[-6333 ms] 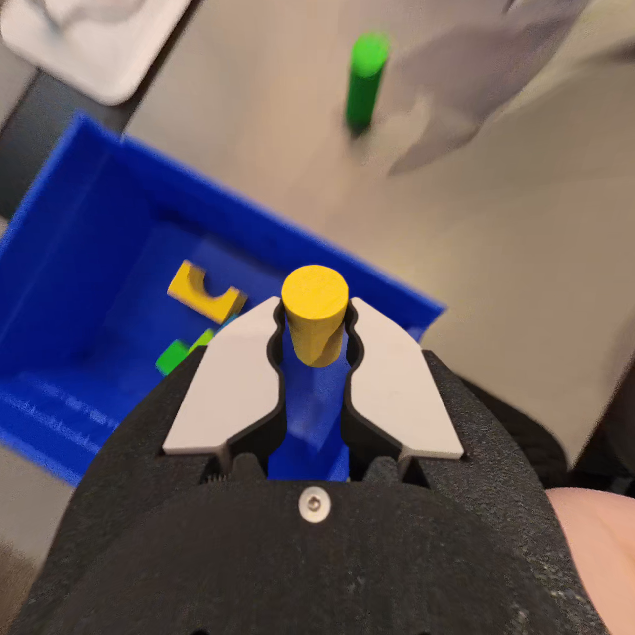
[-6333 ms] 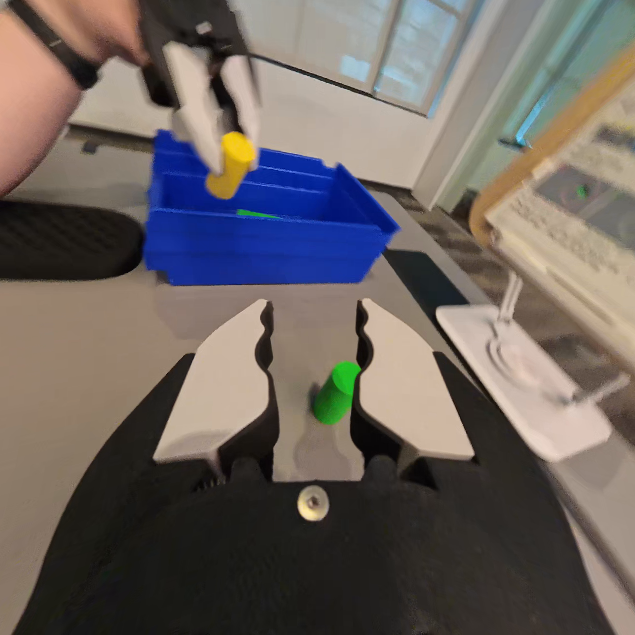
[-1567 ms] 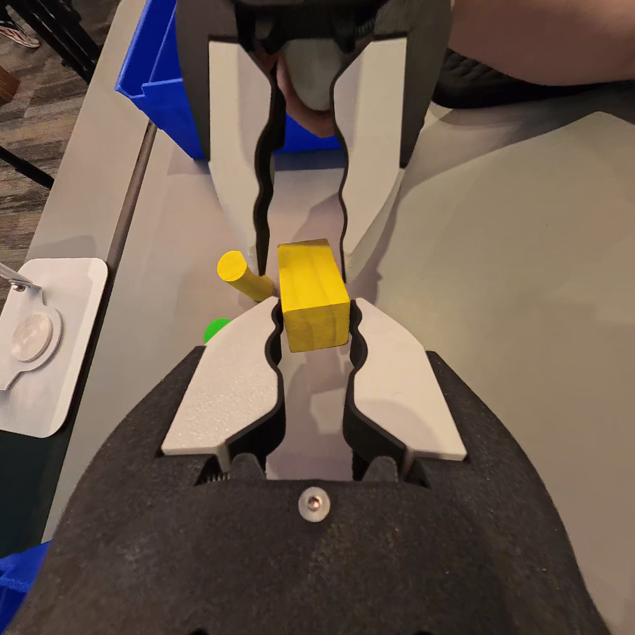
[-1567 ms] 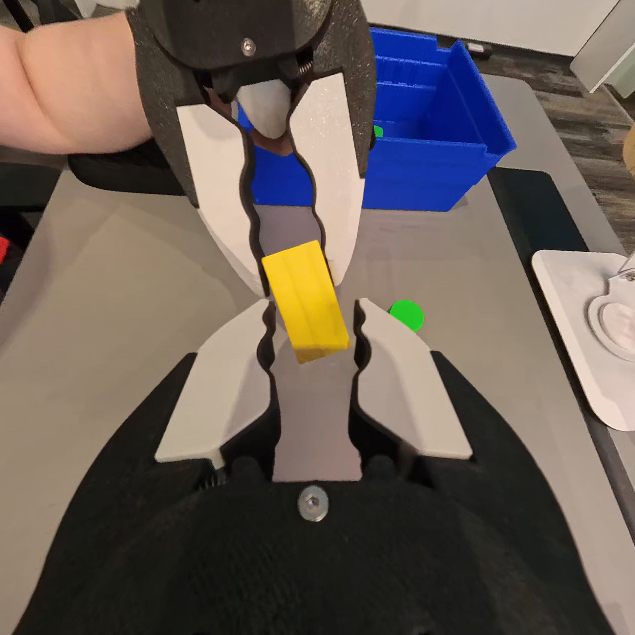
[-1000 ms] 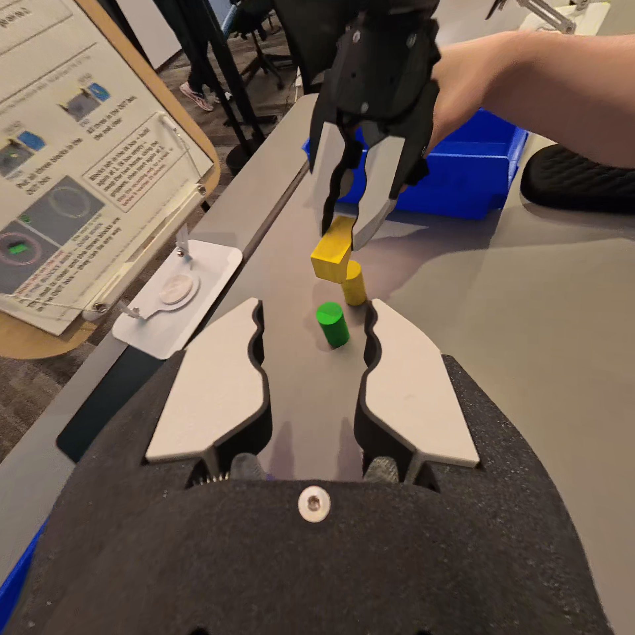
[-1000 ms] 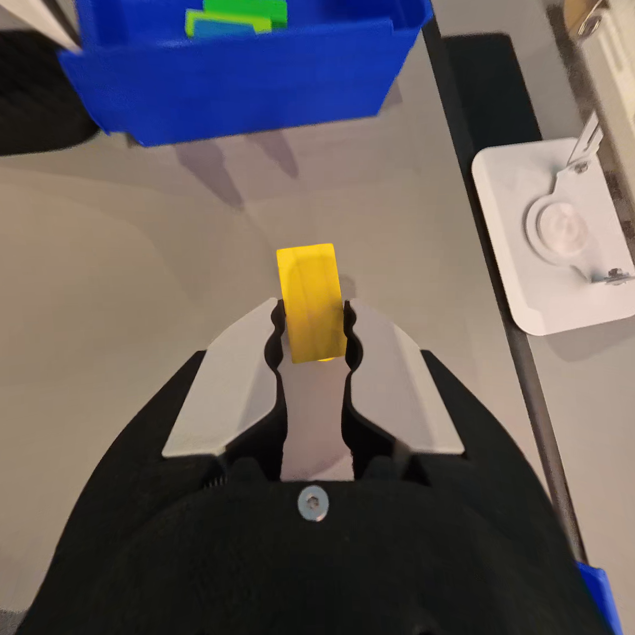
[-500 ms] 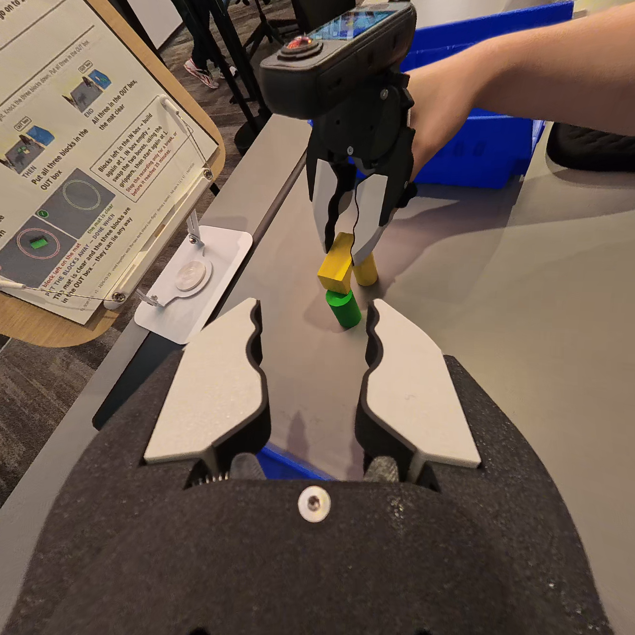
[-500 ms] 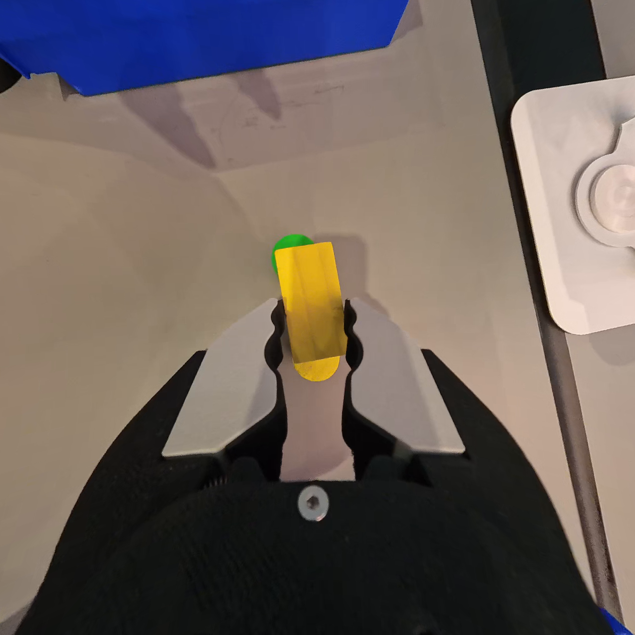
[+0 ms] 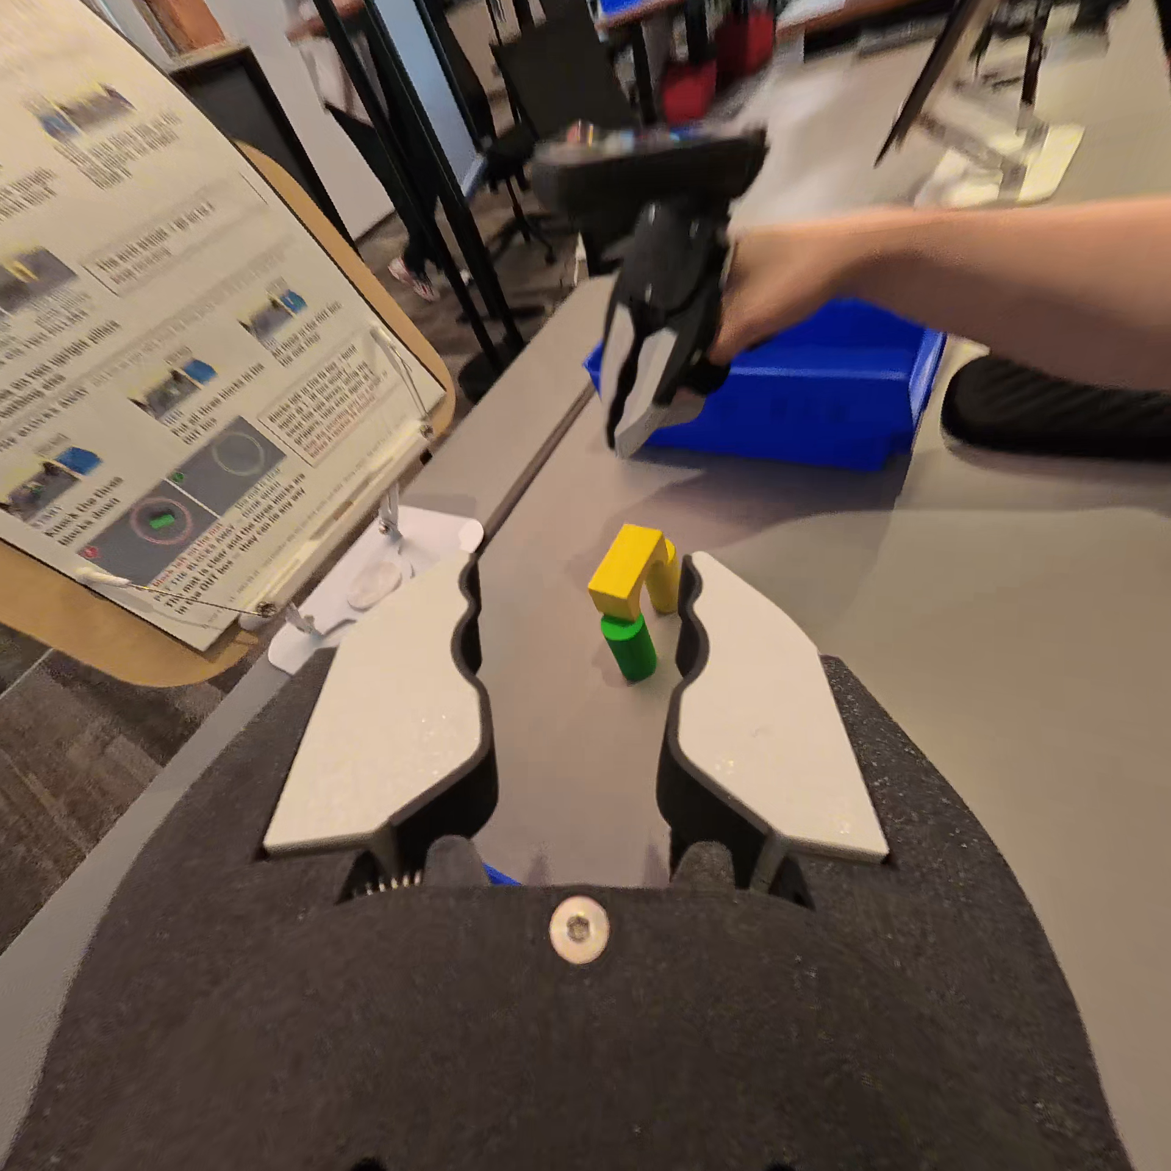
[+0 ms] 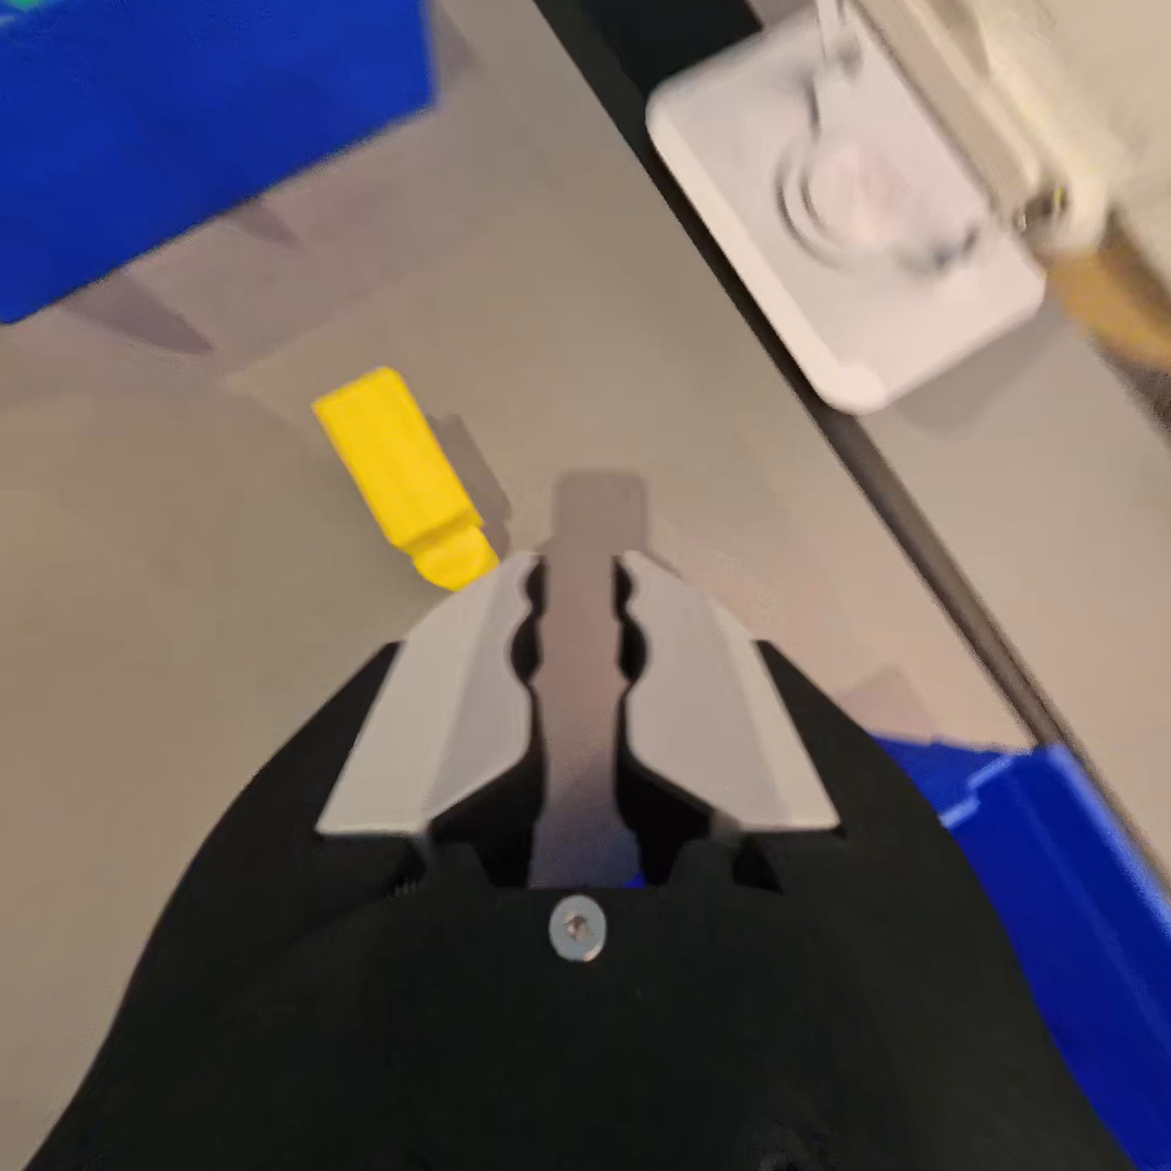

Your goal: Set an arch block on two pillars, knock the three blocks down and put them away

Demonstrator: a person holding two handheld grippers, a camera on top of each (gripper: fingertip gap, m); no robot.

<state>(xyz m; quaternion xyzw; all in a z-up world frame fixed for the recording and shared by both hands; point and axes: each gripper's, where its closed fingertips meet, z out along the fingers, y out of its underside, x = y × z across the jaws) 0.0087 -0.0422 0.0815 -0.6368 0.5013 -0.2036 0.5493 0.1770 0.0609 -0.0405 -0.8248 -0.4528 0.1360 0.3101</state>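
Observation:
The yellow arch block (image 9: 624,570) rests across a green pillar (image 9: 628,647) and a yellow pillar (image 9: 666,586), both upright on the grey table. My left gripper (image 9: 580,567) is open and empty, held back from the stack, which shows between its fingers. My right gripper (image 9: 637,412) hangs above and beyond the stack, clear of it, blurred. In the right wrist view my right gripper (image 10: 578,563) is empty with its jaws drawn to a narrow gap. The arch (image 10: 396,462) and the yellow pillar (image 10: 456,564) lie to its left. The green pillar is hidden there.
A blue bin (image 9: 792,405) stands behind the stack; it also shows in the right wrist view (image 10: 190,127). A second blue bin (image 10: 1045,887) sits at the lower right. An instruction board (image 9: 158,393) on a white base (image 9: 405,570) stands off the table's left edge. Some 25 cm of space lies between my two pairs of fingers. The yellow pillar (image 10: 456,564) is about 7 cm from my right fingertips. The arch (image 10: 396,462) lies around 7 cm away from my right fingertips. Look for it in the left wrist view (image 9: 626,554) too.
My right gripper has let go of the arch, which now sits on the two pillars, and has risen away toward the bin with its jaws narrowed. My left gripper stays open.

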